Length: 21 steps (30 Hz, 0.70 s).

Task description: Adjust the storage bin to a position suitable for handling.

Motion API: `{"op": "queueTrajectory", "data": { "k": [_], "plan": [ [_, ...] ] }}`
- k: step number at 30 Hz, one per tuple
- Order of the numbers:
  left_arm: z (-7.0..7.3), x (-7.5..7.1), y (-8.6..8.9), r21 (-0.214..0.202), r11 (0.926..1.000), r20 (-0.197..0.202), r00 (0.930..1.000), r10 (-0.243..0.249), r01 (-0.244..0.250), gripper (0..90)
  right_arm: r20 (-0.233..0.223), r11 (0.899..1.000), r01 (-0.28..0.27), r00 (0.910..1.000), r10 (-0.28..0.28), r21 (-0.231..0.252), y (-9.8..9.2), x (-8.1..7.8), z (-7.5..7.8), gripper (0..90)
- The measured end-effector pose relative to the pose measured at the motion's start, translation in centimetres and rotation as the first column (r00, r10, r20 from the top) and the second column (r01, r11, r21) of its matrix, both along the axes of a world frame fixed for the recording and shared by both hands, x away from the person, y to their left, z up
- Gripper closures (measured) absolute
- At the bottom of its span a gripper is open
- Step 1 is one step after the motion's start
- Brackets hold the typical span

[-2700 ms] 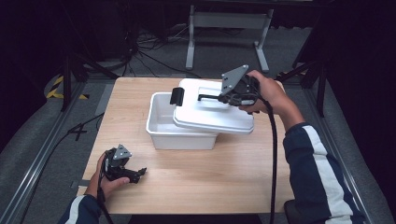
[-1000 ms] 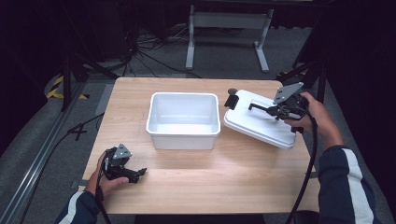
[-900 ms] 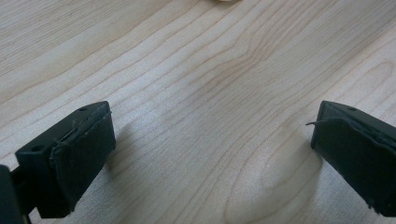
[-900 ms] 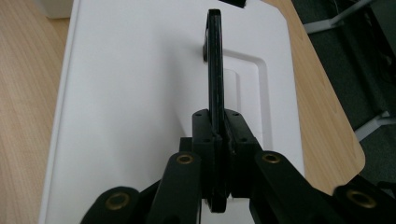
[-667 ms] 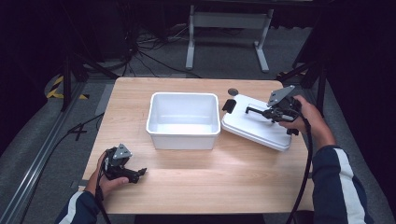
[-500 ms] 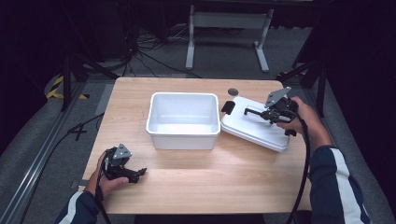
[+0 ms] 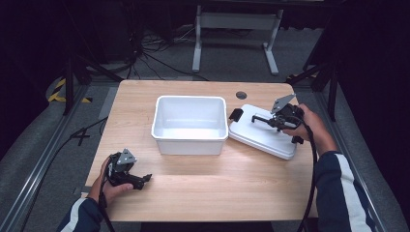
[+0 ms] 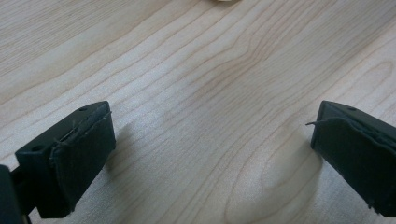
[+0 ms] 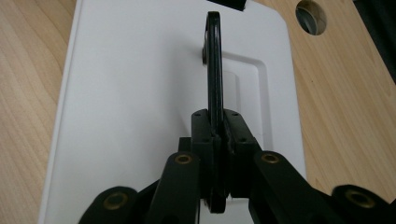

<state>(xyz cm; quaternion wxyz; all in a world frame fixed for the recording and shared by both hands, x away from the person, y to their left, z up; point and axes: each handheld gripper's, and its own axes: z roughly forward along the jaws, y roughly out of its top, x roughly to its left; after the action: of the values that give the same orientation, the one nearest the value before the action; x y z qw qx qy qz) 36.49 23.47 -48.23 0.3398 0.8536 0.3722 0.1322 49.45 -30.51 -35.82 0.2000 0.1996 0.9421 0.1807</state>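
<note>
The lid [image 7: 263, 135] is plain white, and its handle [image 9: 214, 70], pinched between the black fingers [image 9: 201, 135] of the right gripper [image 7: 263, 119], is black too. Just beyond those fingers sits a white tub [image 7: 190, 124], unpatterned inside and out. The table [image 7: 217, 188] under everything is pale wood with a wavy brown grain, clearest between the black pads [image 8: 81, 158] of the left gripper [image 7: 140, 180]. The sleeve [image 7: 338, 188] behind the right gripper is dark navy with a white stripe.
</note>
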Motion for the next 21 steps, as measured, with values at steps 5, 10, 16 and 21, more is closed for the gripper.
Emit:
{"op": "queueTrajectory", "data": {
  "k": [5,10,16,21],
  "plan": [
    [0.0,0.1,0.0,-0.001,1.0,0.003,1.0,-0.008,0.008,0.2,-0.021,1.0,0.011,0.9997,-0.011,0.001,0.2,0.4,-1.3,84.6],
    [0.0,0.0,0.0,0.0,1.0,0.004,1.0,-0.006,0.006,0.3,-0.027,0.999,0.038,0.9989,-0.037,0.016,0.2,0.5,-2.3,80.6],
    [0.0,0.0,0.0,-0.001,1.0,0.003,1.0,-0.007,0.007,0.2,-0.007,0.994,0.057,0.9984,-0.057,0.091,-0.1,0.0,-1.2,69.3],
    [0.0,-0.1,0.0,-0.001,1.0,0.004,1.0,0.001,-0.001,0.5,0.003,0.988,0.061,0.998,-0.062,0.14,-0.3,-0.6,-0.4,63.0]
  ]
}}
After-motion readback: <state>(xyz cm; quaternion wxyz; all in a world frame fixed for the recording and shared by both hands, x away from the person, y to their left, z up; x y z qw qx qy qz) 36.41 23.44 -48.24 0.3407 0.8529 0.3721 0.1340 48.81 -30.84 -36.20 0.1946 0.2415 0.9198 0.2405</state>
